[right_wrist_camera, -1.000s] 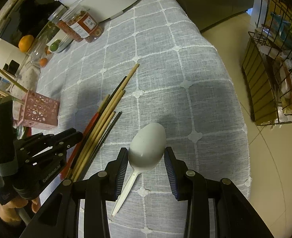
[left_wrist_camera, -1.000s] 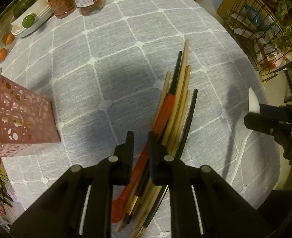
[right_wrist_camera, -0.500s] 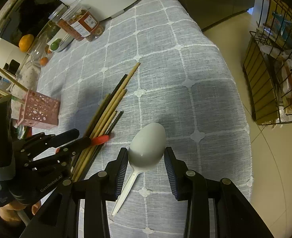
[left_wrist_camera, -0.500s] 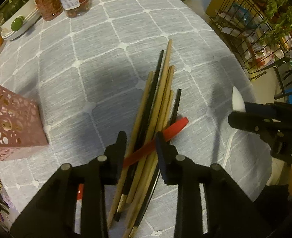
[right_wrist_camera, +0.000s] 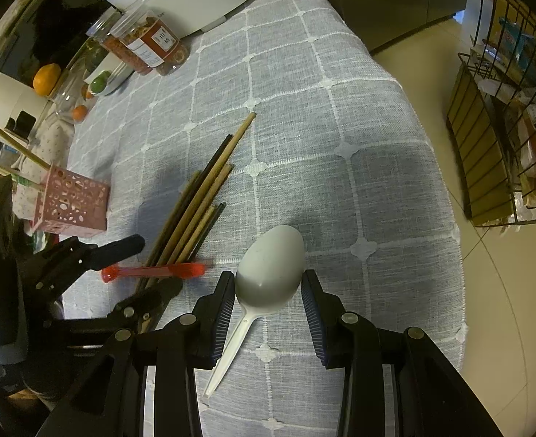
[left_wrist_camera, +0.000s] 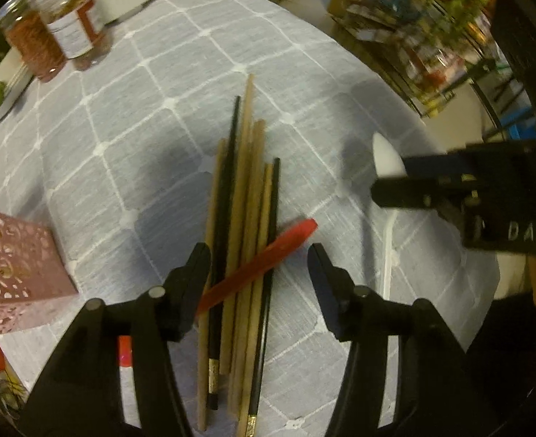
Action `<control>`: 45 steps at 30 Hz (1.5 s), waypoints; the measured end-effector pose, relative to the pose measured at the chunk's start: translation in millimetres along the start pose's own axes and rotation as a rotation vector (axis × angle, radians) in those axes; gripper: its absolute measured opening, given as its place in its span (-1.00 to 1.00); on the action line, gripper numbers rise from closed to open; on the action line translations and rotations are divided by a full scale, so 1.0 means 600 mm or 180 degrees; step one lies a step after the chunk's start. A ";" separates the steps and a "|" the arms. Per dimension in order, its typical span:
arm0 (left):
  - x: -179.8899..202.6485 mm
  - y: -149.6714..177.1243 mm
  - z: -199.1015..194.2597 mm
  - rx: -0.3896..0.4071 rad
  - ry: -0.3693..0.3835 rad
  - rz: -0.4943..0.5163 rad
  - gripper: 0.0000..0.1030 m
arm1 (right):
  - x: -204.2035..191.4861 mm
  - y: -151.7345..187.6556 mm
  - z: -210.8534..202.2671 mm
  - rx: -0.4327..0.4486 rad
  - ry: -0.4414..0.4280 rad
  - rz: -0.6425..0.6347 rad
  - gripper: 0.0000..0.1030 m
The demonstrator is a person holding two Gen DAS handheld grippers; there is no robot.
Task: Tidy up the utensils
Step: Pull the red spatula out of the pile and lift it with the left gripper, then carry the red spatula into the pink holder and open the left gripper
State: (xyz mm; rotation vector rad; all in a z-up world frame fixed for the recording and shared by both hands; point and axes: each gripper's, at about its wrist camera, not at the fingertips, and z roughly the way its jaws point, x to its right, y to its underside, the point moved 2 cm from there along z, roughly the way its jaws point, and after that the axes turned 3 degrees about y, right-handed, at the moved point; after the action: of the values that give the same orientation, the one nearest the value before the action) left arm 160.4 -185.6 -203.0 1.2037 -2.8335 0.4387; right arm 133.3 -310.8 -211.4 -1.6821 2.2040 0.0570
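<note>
Left wrist view: "DAS" legible in pale letters on the black body of the right gripper [left_wrist_camera: 388, 173] at the right edge; jar [left_wrist_camera: 75, 36] label present, print too blurred to read. Left gripper [left_wrist_camera: 259, 262] released, jaws just widened and pressing on nothing, straddling the chopsticks [left_wrist_camera: 244, 218] bundled on the grey checked tablecloth [left_wrist_camera: 158, 145]. Red utensil [left_wrist_camera: 264, 258] lying crosswise over the bundle, no longer pinched as half a second ago and swung further across than a second ago. Pink perforated holder [left_wrist_camera: 16, 255] at the left, apart from the bundle.

Right wrist view: "GenRobot" lettering seen earlier on the left gripper [right_wrist_camera: 148, 266] now hidden. Jar [right_wrist_camera: 151, 42] label too small to read. Right gripper [right_wrist_camera: 268, 287] clasping the white plastic spoon [right_wrist_camera: 270, 269] by its bowl, unchanged in opening and place, handle trailing toward the camera. Red utensil [right_wrist_camera: 155, 270] flat across the near ends of the chopsticks [right_wrist_camera: 198, 200], between the open left jaws. Holder [right_wrist_camera: 73, 205] beyond, with sticks standing in it.
</note>
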 end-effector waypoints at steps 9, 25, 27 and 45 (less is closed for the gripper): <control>-0.007 0.008 0.009 -0.0102 -0.0241 0.0012 -0.60 | 0.002 -0.001 0.002 -0.0015 -0.0002 0.0019 -0.26; -0.066 0.051 -0.079 0.0417 -0.0200 -0.0783 -0.93 | -0.007 -0.003 0.002 -0.0009 -0.0019 0.0008 -0.26; -0.061 0.055 -0.096 0.0535 -0.0237 -0.0780 -0.93 | -0.014 -0.003 -0.003 0.0025 -0.0035 -0.0014 -0.26; -0.115 0.111 -0.337 0.2659 -0.0886 -0.1087 -0.93 | -0.098 0.005 -0.074 0.0508 -0.0148 -0.0233 -0.27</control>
State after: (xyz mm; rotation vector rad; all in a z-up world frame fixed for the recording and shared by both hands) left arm 145.1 -38.8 -35.0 1.9425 -2.5899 1.6353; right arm 132.2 -266.6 -152.1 -1.6548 2.0531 -0.0950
